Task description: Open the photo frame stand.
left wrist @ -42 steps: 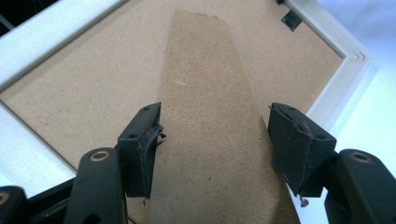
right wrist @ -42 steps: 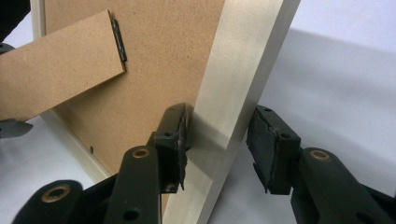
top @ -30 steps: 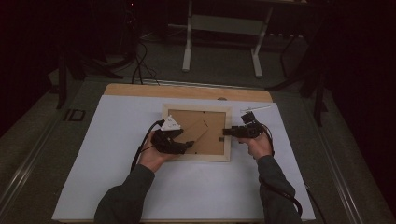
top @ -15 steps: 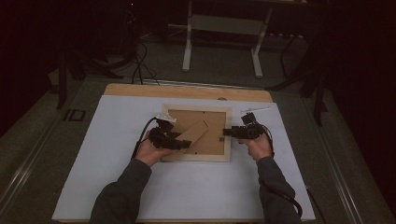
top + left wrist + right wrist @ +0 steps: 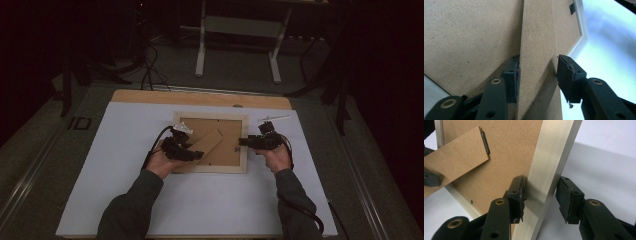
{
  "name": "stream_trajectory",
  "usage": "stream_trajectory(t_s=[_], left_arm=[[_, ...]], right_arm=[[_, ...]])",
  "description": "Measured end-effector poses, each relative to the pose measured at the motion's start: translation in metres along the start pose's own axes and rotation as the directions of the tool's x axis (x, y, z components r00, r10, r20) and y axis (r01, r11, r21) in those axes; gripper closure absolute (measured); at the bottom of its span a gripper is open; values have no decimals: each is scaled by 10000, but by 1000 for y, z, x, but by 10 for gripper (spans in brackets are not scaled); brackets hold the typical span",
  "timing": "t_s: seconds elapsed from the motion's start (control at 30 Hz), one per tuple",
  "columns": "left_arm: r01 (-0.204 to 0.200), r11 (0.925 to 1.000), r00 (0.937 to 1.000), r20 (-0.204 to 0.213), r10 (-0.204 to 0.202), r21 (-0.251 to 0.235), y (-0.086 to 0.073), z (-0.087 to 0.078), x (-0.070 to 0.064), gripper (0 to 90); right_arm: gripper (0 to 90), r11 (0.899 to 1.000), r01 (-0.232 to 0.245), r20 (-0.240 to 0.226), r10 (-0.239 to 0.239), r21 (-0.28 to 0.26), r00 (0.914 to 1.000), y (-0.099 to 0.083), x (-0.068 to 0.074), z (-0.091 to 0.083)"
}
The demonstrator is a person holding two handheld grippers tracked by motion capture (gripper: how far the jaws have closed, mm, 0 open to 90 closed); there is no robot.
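On the white tabletop (image 5: 210, 200) the pale wooden picture frame (image 5: 244, 150) lay face-down. Right gripper (image 5: 540, 195) straddled its rail, jaws apart; left gripper (image 5: 537, 75) likewise bracketed the brown fibreboard easel stand (image 5: 536, 50), apparently half-raised, not yet fully out.

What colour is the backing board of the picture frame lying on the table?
Light brown, like plain fibreboard. The backing board shows best in the right gripper view, inside the pale picture frame.

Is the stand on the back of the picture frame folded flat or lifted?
Lifted: the stand rises off the frame's backing board, with the left gripper around its edges.
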State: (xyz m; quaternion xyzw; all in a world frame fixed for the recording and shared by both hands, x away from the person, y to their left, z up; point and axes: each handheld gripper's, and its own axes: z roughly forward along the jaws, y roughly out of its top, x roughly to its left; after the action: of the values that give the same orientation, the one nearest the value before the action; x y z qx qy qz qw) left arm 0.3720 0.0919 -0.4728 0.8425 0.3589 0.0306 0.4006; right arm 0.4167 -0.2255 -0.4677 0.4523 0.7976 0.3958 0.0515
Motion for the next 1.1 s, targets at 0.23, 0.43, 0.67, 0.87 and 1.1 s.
stream_trajectory(t_s=[0.23,0.43,0.67,0.87,1.1], left_arm=[[-81,10000,9999,-107,80,-41,1,-2,-3,609],[-285,9992,9996,58,283,295,0,3,-4,561],[-522,9969,9986,-69,527,595,-1,10,-7,526],[-629,9962,9976,-235,644,609,0,10,-10,552],[-772,9956,9964,-320,790,540,1,13,-13,603]], right_arm=[[585,10000,-14,64,15,-70,10000,0,1,0],[588,9999,17,83,-16,-169,10000,-1,2,-1],[589,9997,31,79,-30,-234,10000,-2,2,-2],[592,9994,121,92,-118,-324,9999,-3,3,-4],[604,9980,388,326,-372,-503,9988,0,7,-10]])
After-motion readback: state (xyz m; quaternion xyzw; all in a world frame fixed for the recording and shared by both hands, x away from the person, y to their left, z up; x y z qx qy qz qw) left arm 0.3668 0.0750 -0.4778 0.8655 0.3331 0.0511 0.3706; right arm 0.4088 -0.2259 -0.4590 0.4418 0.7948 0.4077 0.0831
